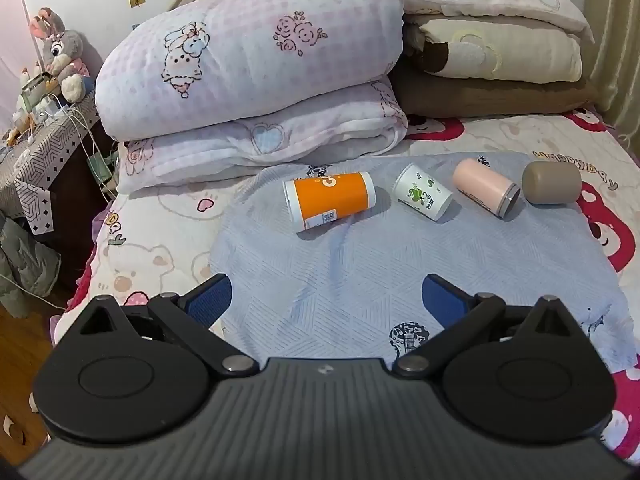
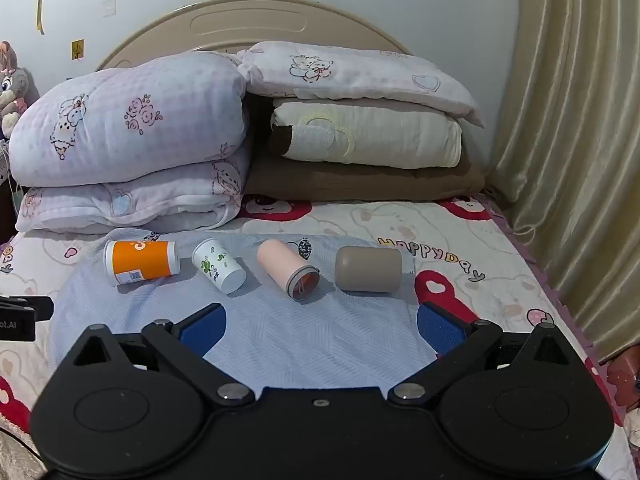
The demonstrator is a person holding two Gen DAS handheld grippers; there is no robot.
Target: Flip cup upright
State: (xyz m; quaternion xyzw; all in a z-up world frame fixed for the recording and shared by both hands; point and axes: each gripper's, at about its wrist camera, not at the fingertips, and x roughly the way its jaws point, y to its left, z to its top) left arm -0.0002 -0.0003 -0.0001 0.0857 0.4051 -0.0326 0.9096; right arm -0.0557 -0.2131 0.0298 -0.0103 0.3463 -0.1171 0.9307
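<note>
Several cups lie on their sides in a row on a light blue cloth (image 1: 360,264) on the bed: an orange cup (image 1: 330,201) (image 2: 141,266), a white cup with green print (image 1: 422,192) (image 2: 219,266), a pink cup (image 1: 486,192) (image 2: 289,274) and a taupe cup (image 1: 552,182) (image 2: 368,269). My left gripper (image 1: 326,300) is open and empty, above the cloth's near part, short of the orange and white cups. My right gripper (image 2: 322,326) is open and empty, short of the pink and taupe cups. The left gripper's edge (image 2: 20,314) shows at the far left of the right wrist view.
Folded quilts and pillows (image 1: 256,64) (image 2: 360,120) are stacked at the bed's head, just behind the cups. A cluttered side table with a plush rabbit (image 1: 60,52) stands left of the bed. A curtain (image 2: 568,120) hangs at the right.
</note>
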